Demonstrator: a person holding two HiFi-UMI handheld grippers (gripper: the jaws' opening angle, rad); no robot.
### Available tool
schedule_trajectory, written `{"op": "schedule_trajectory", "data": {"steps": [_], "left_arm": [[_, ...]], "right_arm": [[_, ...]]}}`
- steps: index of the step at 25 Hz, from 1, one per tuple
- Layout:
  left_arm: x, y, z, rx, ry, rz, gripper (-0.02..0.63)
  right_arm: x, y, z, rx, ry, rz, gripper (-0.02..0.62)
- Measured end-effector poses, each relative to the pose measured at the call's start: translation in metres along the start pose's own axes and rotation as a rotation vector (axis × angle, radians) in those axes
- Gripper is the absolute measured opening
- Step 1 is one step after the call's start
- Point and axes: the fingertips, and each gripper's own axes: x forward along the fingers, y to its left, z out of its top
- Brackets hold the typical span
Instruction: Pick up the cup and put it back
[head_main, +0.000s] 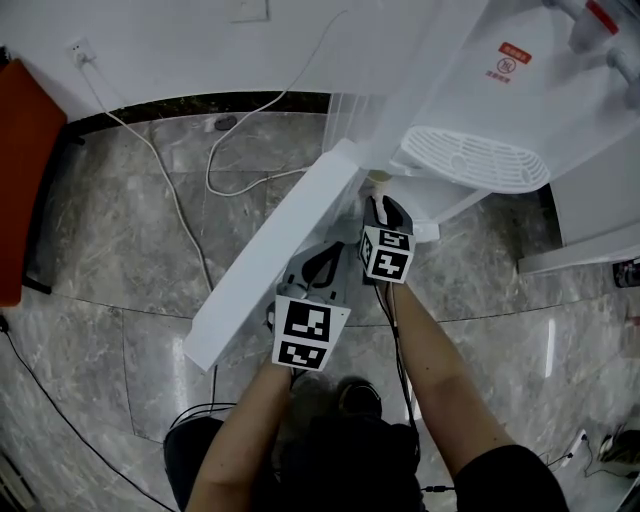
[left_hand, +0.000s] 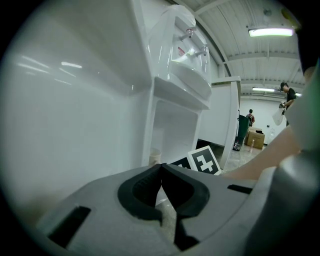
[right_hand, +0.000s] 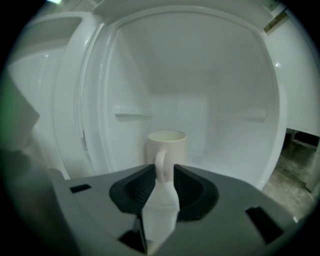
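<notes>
Cup (right_hand: 172, 144) stands inside dispenser cabinet (right_hand: 200, 75), open door (head_main: 268, 265) alongside

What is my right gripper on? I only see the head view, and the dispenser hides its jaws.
Observer: In the right gripper view, the right gripper has its jaws on either side of the cup, at its handle. The pads appear to press on the handle.
Operator: Is the left gripper holding anything?
Observer: No. The left gripper view shows the left gripper with its jaws together and nothing between them.
</notes>
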Motion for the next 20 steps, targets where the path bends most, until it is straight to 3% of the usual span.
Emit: {"op": "schedule_trajectory", "data": {"steps": [9,14,20], "left_arm": [[0.006,0.004,-0.008,0.022,0.020,0.003,0.011],[0.010,0.007,-0.011,0.017,0.029,0.014,0.011],[0.013,0.006,-0.014,0.020,0.036,0.011,0.011]], "right_arm": [[0.014,0.000,0.015,-0.050,-0.051,0.041,0.124],[0.021,-0.005,0.015,-0.041,-0.049,-0.014,0.083],[0.024,-0.010,0.015,-0.046,-0.024,0.031,0.048]]}}
